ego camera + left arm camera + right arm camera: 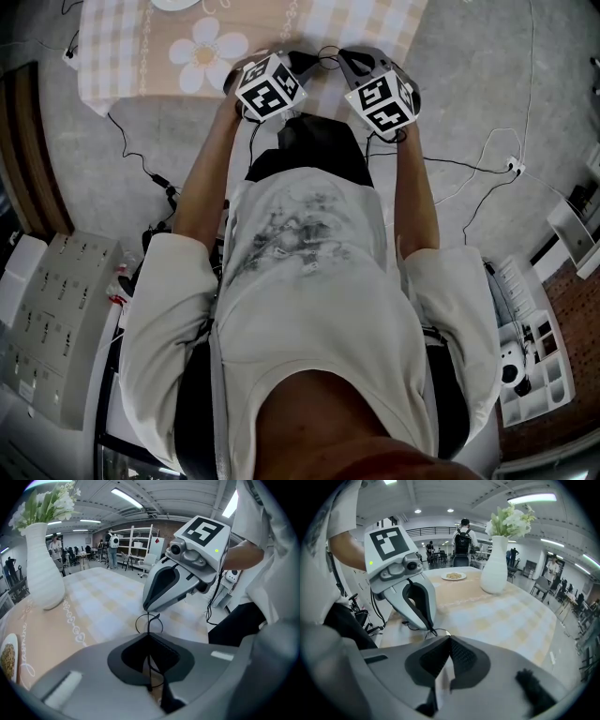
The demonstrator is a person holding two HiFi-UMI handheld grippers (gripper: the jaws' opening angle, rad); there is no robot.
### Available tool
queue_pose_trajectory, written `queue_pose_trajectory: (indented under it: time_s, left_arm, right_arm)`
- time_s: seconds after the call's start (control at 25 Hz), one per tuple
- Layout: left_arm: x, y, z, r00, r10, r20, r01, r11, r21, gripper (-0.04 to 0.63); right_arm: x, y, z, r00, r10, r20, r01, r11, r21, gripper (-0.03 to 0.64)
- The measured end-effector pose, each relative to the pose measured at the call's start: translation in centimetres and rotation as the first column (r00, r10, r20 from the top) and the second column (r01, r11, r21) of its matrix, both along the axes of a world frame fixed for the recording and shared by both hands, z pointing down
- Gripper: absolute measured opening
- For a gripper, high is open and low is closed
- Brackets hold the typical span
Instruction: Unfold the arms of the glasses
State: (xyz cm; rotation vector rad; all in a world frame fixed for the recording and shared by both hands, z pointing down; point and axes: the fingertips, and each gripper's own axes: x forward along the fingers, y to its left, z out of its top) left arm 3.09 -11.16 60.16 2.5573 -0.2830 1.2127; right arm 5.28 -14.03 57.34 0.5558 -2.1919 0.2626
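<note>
Thin black wire glasses [149, 623] hang just above the checked tablecloth [103, 602] between my two grippers. My left gripper [149, 638] is shut on them; the wire runs back between its jaws. My right gripper [146, 610] comes in from the far side, and its closed tips meet the top of the wire frame. In the right gripper view my own jaws [449, 638] are shut, with the wire glasses [433, 632] right at their tips and the left gripper [432, 629] pinching from the other side. In the head view both grippers [272, 84] [380, 98] sit close together at the table's near edge, and the glasses are hidden.
A white ribbed vase [42, 569] [499, 569] with flowers stands farther along the table. A plate of food [453, 576] lies beyond it. Cables [141, 169] trail on the floor beside the person, and white storage trays [534, 366] stand at the right.
</note>
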Motion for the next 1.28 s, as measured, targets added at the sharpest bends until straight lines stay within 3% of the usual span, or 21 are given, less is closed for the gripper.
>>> queue_pose_trajectory:
  time_s: [0.32, 1.28]
  left_arm:
    - [0.0, 0.1, 0.2, 1.000, 0.031, -0.001, -0.031, 0.999, 0.006, 0.016]
    - [0.1, 0.9, -1.6, 0.997, 0.043, -0.056, -0.037, 0.994, 0.100, 0.012]
  right_arm:
    - [-0.5, 0.5, 1.2, 0.997, -0.076, -0.028, 0.075, 0.997, -0.022, 0.017]
    - [-0.6, 0.6, 1.6, 0.990, -0.086, -0.108, 0.085, 0.996, -0.015, 0.015]
